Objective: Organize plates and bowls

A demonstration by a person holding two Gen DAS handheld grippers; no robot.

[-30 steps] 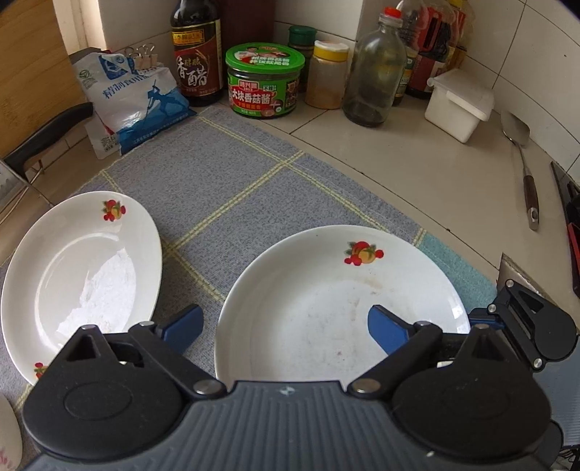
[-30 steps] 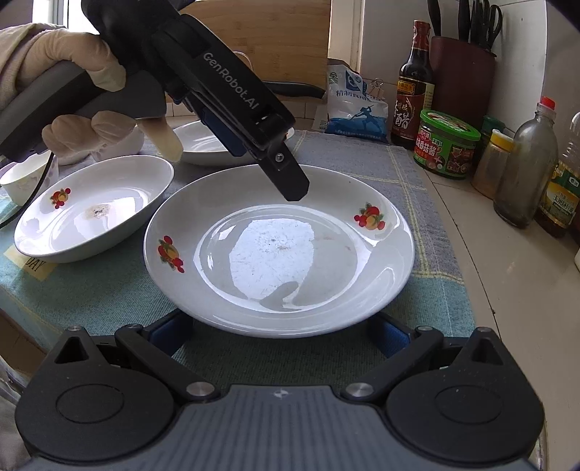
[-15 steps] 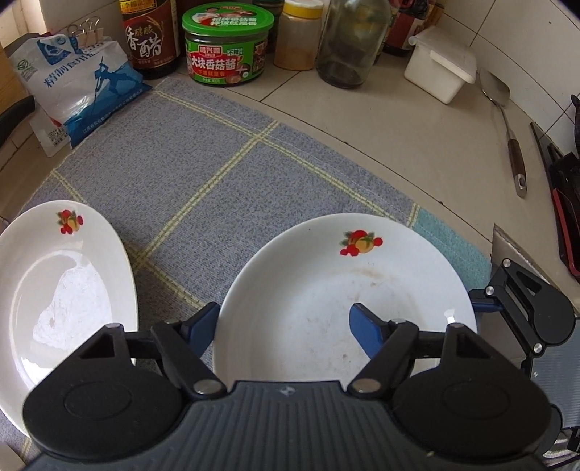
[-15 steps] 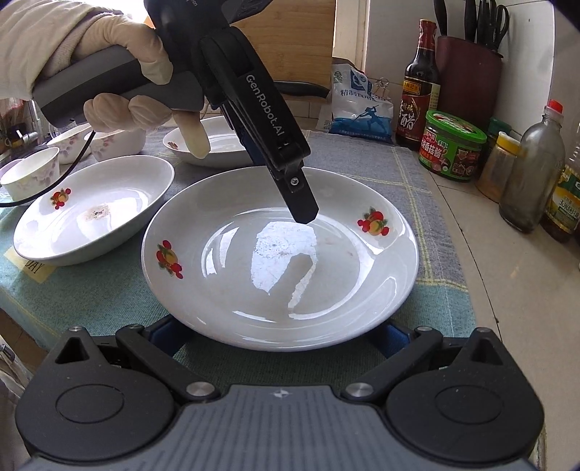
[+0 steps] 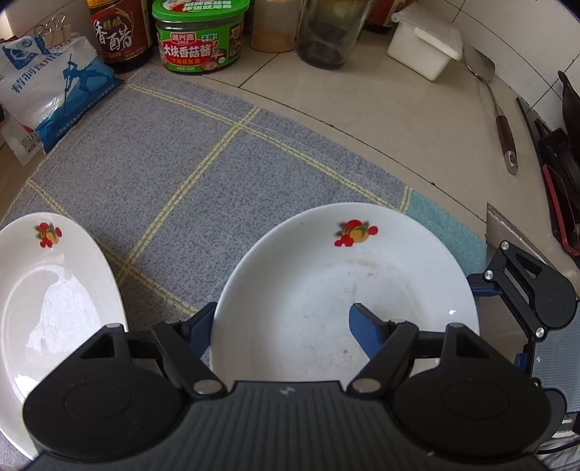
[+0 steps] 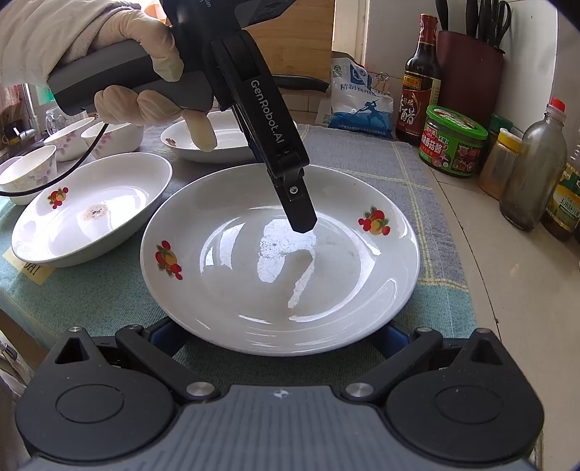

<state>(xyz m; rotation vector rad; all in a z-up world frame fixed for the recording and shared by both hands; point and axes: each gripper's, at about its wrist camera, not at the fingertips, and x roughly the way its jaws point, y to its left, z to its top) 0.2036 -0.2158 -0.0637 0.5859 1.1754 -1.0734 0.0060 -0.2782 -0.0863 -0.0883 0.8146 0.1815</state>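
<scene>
A round white plate point(image 5: 326, 290) with fruit prints lies on the grey-blue mat; it also shows in the right wrist view point(image 6: 326, 282). My left gripper point(image 5: 281, 322) is open and straddles the plate's near rim, one finger point(image 5: 366, 326) inside the plate and the other outside. It reaches down into the plate in the right wrist view point(image 6: 301, 213). My right gripper point(image 6: 279, 337) is open, its fingers low on either side of the plate's near edge. An oval white dish point(image 5: 47, 300) lies left; it also shows in the right wrist view point(image 6: 217, 141).
A second oval dish point(image 6: 90, 206) and small floral bowls point(image 6: 69, 141) stand at the left. A salt bag point(image 5: 47, 87), vinegar bottle point(image 5: 119, 32), green-lidded jar point(image 5: 199, 36), a white box point(image 5: 424, 47) and a spatula point(image 5: 496, 108) line the counter's back.
My left gripper has moved forward and lower, so that its right finger now sits inside the plate. My right gripper has stayed at the plate's near edge.
</scene>
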